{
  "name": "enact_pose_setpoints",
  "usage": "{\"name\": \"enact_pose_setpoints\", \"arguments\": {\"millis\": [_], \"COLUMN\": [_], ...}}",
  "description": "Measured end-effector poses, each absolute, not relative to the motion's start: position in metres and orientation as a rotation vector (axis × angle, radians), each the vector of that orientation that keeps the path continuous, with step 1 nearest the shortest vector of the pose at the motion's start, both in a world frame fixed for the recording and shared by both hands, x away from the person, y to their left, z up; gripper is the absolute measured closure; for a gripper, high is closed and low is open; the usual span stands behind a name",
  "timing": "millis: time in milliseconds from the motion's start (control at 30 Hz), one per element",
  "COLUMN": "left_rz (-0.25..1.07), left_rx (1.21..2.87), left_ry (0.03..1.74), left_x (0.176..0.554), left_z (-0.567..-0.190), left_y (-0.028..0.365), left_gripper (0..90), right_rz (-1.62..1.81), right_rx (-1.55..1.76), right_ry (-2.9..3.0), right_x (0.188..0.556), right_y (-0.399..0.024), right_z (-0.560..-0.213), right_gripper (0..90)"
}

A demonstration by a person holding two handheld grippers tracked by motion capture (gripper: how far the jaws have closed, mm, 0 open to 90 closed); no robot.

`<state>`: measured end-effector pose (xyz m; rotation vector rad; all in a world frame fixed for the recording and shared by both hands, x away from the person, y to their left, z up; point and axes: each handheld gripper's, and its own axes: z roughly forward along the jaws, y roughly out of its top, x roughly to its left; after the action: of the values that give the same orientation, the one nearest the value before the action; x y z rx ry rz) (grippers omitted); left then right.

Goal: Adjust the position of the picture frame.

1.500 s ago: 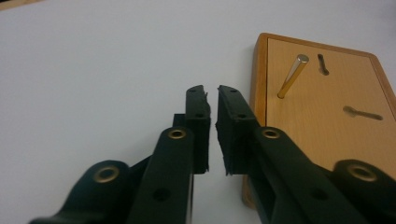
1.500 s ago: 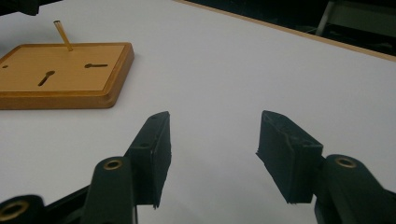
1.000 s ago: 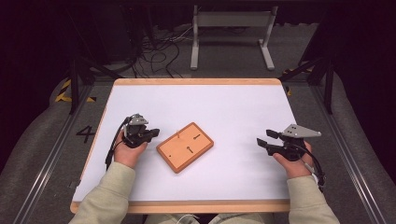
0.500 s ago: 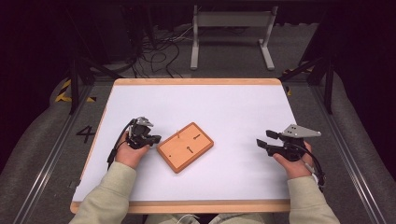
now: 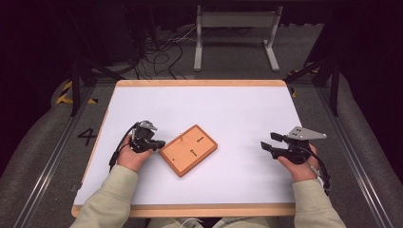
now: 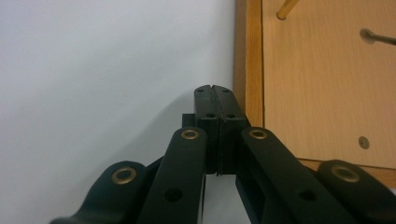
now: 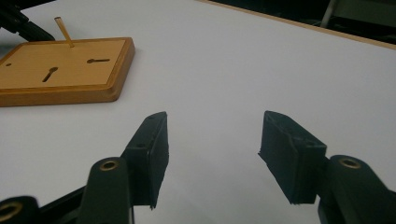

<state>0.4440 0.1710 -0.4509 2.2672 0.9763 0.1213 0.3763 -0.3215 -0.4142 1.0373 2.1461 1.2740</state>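
A wooden board (image 5: 190, 151) with two keyhole slots lies flat in the middle of the white table. A thin wooden peg (image 5: 182, 137) stands near its far left corner. My left gripper (image 5: 160, 143) rests just left of the board, jaws shut with nothing between them. In the left gripper view the shut tips (image 6: 215, 89) sit beside the board's edge (image 6: 247, 65). My right gripper (image 5: 267, 141) hovers at the right of the table, well clear of the board, jaws open and empty. In the right gripper view (image 7: 212, 135) the board (image 7: 65, 70) and peg (image 7: 63, 31) lie ahead to the left.
The white table top (image 5: 228, 109) has a wooden rim (image 5: 199, 83). Beyond its far edge stand a grey metal frame (image 5: 235, 21) and loose cables (image 5: 161, 52) on the floor. A "4" is marked on the floor (image 5: 87, 136) at the left.
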Motion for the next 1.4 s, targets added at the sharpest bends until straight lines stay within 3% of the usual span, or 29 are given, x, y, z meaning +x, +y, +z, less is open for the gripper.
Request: {"name": "enact_pose_setpoints", "arguments": {"millis": [567,1400], "left_rz": [-0.077,-0.216], "left_rx": [2.357,2.45], "left_ry": [0.81,0.491], "left_x": [0.409,0.375], "left_z": [-0.449,-0.45], "left_y": [0.143,0.085], "left_gripper": [90.0,90.0], "right_rz": [1.285,1.284], "right_rx": [1.027,0.985], "right_ry": [2.161,2.173], "right_x": [0.379,0.38], "right_y": [-0.318,-0.312], "right_z": [-0.414,-0.414], "right_gripper": [42.1,41.6]}}
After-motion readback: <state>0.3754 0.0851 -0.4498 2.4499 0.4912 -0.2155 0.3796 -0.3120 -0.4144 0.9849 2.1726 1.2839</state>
